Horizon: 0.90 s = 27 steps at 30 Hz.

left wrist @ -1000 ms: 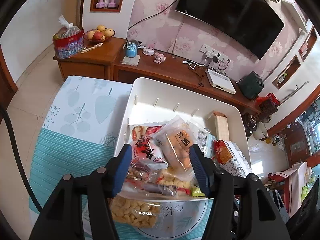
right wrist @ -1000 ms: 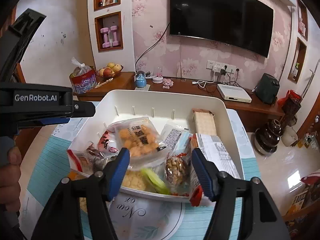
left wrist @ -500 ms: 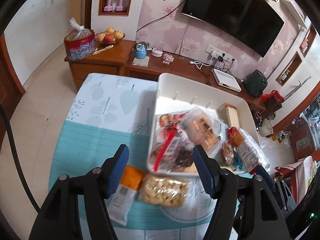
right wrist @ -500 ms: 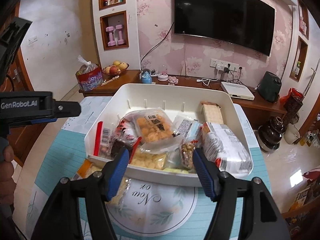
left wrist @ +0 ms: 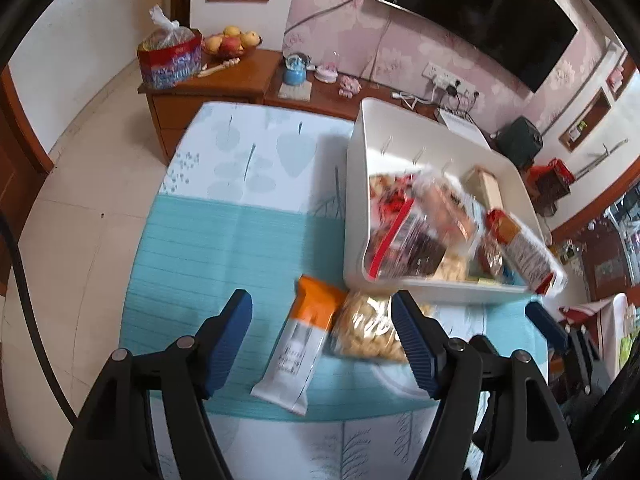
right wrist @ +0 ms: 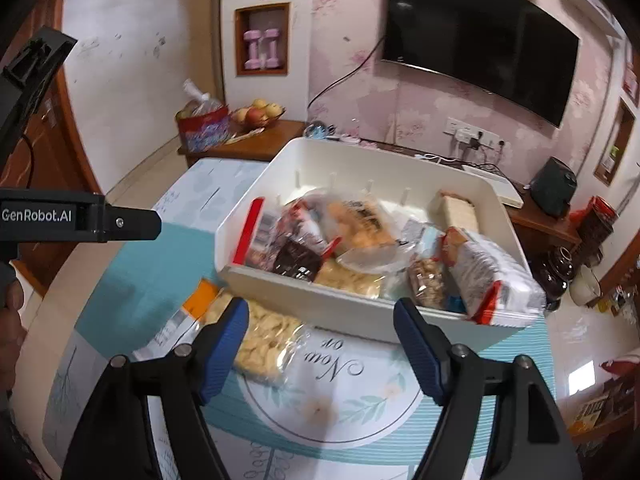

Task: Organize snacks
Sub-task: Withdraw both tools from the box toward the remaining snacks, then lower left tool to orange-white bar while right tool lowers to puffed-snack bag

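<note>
A white bin point(left wrist: 354, 184) point(right wrist: 352, 312) full of several snack packets stands on the teal tablecloth. In front of it lie an orange-and-white packet point(left wrist: 304, 340) point(right wrist: 176, 320) and a clear bag of pale crackers point(left wrist: 366, 330) point(right wrist: 264, 340). My left gripper point(left wrist: 322, 340) hovers above these two, jaws opening, pads touching nothing. My right gripper point(right wrist: 320, 348) hangs over the cloth just before the bin's front wall, jaws opening, nothing pressed between them; its left finger overlaps the cracker bag in the right wrist view.
A long white-and-red packet point(right wrist: 496, 276) sticks out over the bin's right front corner. Behind the table runs a wooden sideboard point(left wrist: 224, 80) with a fruit bowl point(left wrist: 230, 42) and a red tin. The left gripper's body point(right wrist: 76, 216) and a hand show at the left edge.
Both grippers pulled back from over the bin toward the table's near side, the left one shifting left. The orange packet and cracker bag came into view. Both jaws widened.
</note>
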{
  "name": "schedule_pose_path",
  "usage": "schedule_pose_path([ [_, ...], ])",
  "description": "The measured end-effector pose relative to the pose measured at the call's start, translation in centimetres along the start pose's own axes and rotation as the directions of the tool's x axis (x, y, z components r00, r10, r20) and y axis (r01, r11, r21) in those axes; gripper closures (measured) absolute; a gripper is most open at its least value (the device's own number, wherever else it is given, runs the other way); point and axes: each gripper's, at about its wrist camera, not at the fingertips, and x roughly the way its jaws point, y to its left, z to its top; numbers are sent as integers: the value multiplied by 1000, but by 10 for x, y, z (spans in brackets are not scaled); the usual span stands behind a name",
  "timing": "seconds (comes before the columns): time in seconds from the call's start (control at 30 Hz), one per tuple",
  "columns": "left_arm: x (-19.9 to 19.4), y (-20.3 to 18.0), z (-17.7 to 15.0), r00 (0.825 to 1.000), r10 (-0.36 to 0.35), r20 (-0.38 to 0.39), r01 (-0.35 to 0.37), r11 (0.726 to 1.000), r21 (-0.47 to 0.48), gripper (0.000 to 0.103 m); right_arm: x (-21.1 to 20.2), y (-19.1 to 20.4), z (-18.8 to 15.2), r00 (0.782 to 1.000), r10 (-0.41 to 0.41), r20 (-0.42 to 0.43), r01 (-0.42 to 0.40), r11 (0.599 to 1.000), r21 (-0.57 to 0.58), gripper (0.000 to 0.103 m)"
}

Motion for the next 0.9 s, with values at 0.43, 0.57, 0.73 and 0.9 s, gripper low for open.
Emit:
schedule_pose_path([
  [0.43,42,8,-41,988,2,-156,2,1000,29,32,14,43,-25,999,-10,-33,-3,920,-393,27],
  [0.57,55,8,-46,981,14,-193,-5,999,46,32,16,54,-35,998,12,-64,-43,865,-500,27],
  [0.73,73,9,-46,969,34,-244,-21,998,57,32,23,61,-39,995,29,-93,-77,816,-573,27],
  [0.9,87,9,-45,957,52,-285,-32,997,74,32,41,63,-38,988,53,-143,-129,792,-597,27],
])
